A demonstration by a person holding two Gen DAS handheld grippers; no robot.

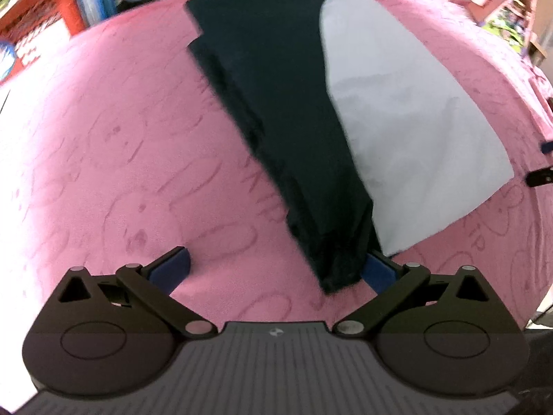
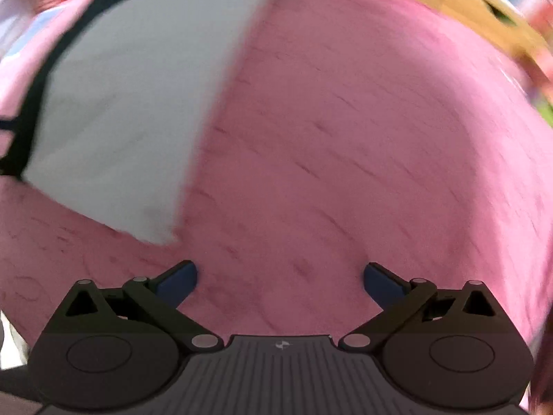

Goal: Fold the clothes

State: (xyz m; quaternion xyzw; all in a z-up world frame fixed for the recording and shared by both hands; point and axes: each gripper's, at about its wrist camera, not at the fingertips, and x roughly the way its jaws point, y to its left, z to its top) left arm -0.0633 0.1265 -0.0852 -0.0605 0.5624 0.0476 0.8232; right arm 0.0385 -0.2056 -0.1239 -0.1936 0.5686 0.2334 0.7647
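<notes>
- Presently, a dark garment [image 1: 283, 110] is seen lying on a pink blanket [image 1: 114, 145], with a grey cloth [image 1: 408, 117] overlapped along its right side.
- The left gripper [image 1: 276, 269] is held wide apart, its right finger [image 1: 378, 273] touching the garment's near end.
- The right gripper [image 2: 280, 283] is spread wide over bare blanket, nothing being gripped.

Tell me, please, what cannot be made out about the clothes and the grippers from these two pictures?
- Left wrist view: the black garment covers the near corner of the grey cloth and part of one pad of the open left gripper.
- Left wrist view: the black garment's far end is cut off by the top edge.
- Right wrist view: motion blur smears the pink blanket beyond the open right gripper, so creases are unreadable.
</notes>
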